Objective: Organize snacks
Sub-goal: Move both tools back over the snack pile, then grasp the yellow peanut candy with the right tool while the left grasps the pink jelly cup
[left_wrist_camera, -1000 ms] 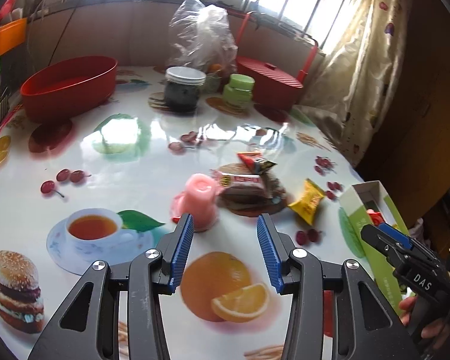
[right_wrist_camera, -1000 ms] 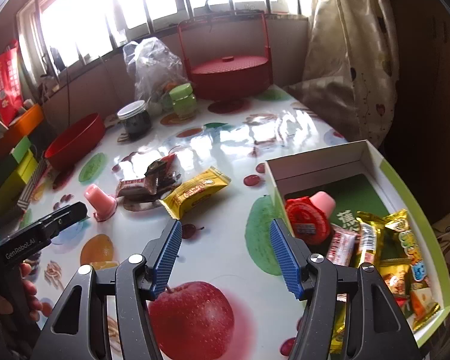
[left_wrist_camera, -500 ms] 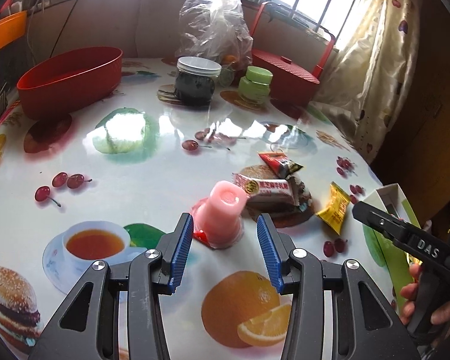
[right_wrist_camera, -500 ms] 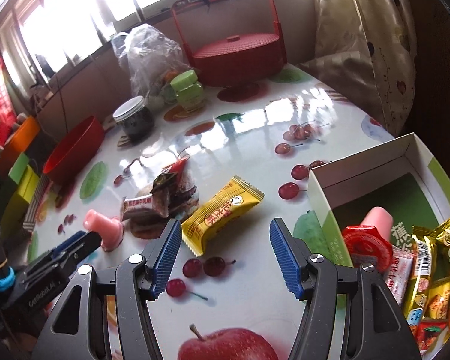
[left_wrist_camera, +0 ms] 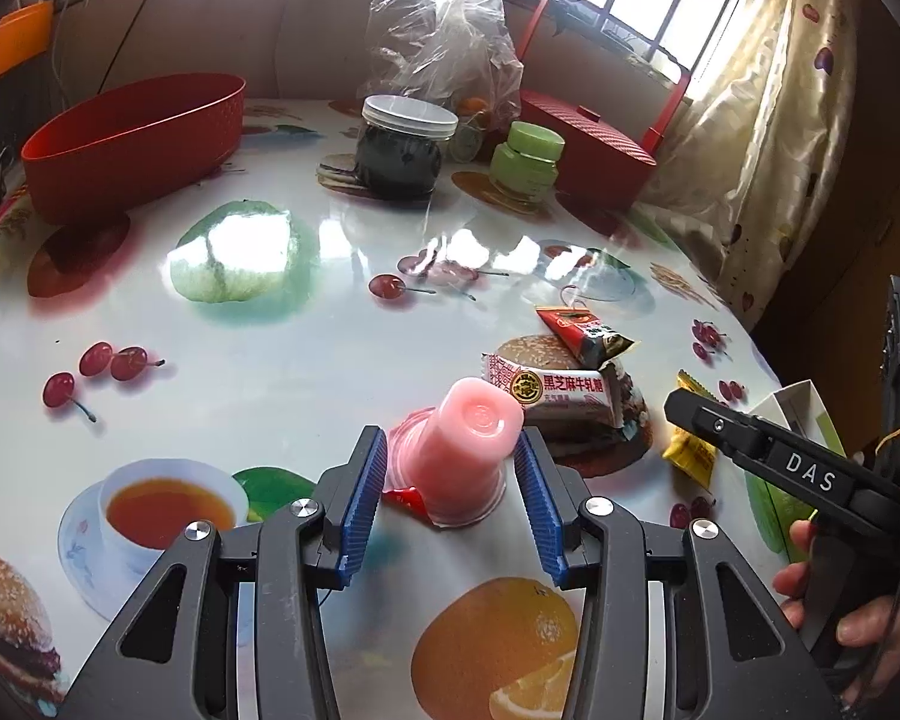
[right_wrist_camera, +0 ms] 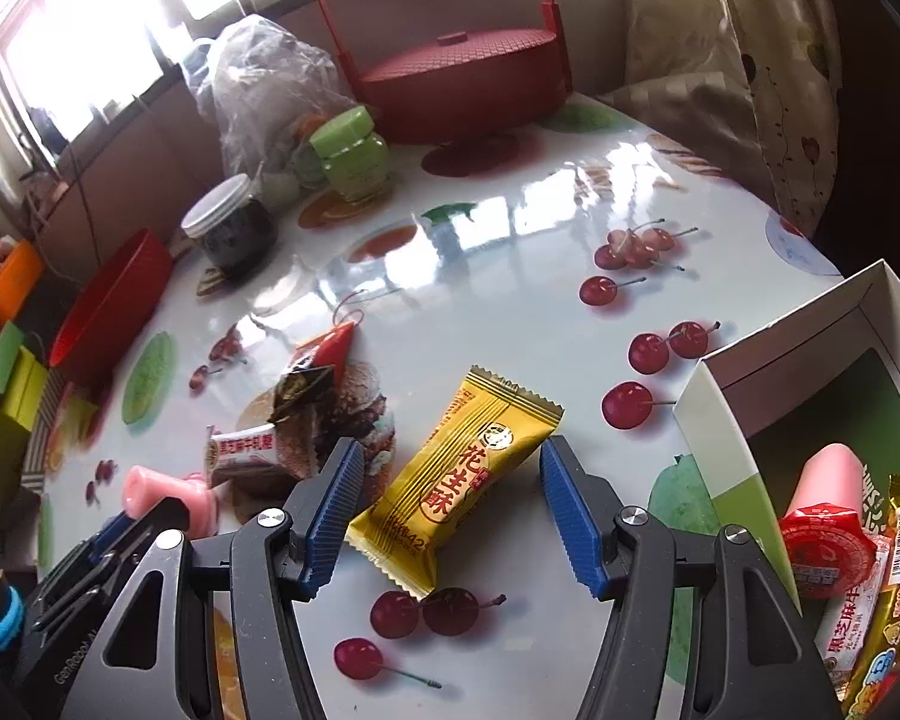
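A pink jelly cup stands upside down on the table between the blue pads of my left gripper, which is open around it with a gap on each side. A yellow snack packet lies flat between the fingers of my right gripper, also open, pads clear of it. A white sesame-candy packet and a red-and-black packet lie just behind the cup. The green-and-white box at the right holds a second pink jelly cup and several packets.
A red oval tub stands at the back left, with a dark jar, a green jar, a plastic bag and a red lidded basket along the back. A curtain hangs at the right table edge.
Both grippers moved forward and down over the table. The pink cup came in between the left fingers and the yellow packet came in between the right fingers. Jaw widths look unchanged.
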A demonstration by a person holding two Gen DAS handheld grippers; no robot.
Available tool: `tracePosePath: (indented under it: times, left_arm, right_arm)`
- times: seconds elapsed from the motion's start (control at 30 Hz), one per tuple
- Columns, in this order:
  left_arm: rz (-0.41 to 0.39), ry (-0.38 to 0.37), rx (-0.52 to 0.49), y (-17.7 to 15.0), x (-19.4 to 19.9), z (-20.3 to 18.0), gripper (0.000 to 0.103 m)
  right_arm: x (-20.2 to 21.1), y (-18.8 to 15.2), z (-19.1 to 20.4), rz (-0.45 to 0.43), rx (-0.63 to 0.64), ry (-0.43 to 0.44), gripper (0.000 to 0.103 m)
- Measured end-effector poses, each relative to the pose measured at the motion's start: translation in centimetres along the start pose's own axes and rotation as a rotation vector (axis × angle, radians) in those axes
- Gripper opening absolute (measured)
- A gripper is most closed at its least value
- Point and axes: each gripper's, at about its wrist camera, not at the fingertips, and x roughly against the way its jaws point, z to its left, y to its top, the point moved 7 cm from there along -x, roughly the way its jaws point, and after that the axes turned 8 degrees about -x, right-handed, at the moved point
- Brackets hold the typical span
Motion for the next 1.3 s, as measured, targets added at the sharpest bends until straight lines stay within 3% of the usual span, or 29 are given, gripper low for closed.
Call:
tracePosePath:
  times: [0.17, 0.43, 0.63, 0.73, 0.97, 1.3]
  left_arm:
    - [-0.004, 0.034, -0.018, 0.3, -0.3, -0.1, 0.046]
    - [-0.012, 0.026, -0.01, 0.4, -0.5, 0.1, 0.045]
    - [-0.025, 0.022, -0.026, 0.6, -0.4, -0.2, 0.034]
    - [-0.027, 0.02, -0.024, 0.6, -0.3, -0.2, 0.034]
    - [-0.039, 0.015, -0.019, 0.6, 0.0, -0.2, 0.032]
    - [-0.041, -0.002, -0.021, 0.1, 0.6, -0.7, 0.032]
  right_arm:
    - [-0.4, 0.2, 0.3, -0.013, 0.027, -0.026, 0.061]
    - [-0.9, -0.2, 0.8, -0.041, 0.139, -0.154, 0.062]
    - [-0.9, -0.3, 0.5, -0.054, 0.148, -0.182, 0.062]
    - [-0.6, -0.3, 0.3, -0.061, 0.139, -0.181, 0.055]
    - [-0.1, -0.4, -0.2, -0.077, 0.128, -0.184, 0.027]
    - [0.8, -0.8, -0.9, -0.087, 0.095, -0.14, 0.022]
